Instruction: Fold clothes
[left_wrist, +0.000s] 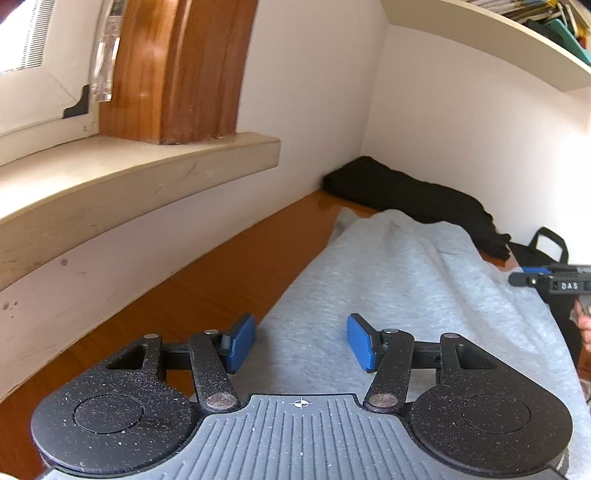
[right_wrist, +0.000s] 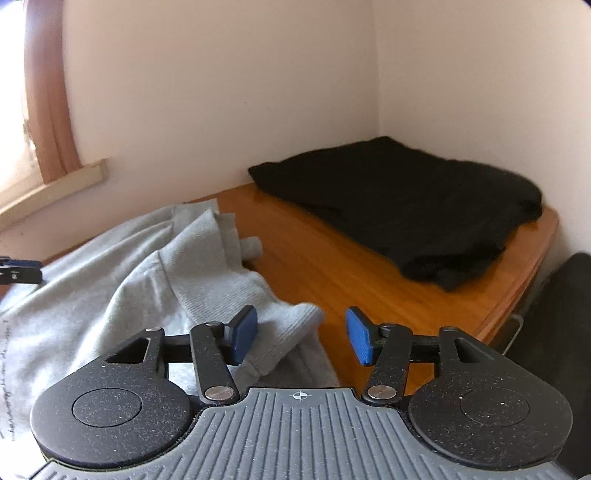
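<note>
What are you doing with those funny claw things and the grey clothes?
A person is folding clothes, with a claw in each hand. The grey sweatshirt lies spread on the wooden table. Both claws are open and hold nothing: the left claw hovers over the sweatshirt's flat part, and the right claw is at its ribbed cuff, which lies between the fingers. A black garment already sits folded in the far corner by the wall.

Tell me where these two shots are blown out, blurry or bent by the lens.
Left wrist view: the window is overexposed, the wooden frame beside it is smeared, and the sill bows with fisheye curvature. Right wrist view: the far-left window edge is washed out, the black garment looks soft, and glare streaks the wooden table.
</note>
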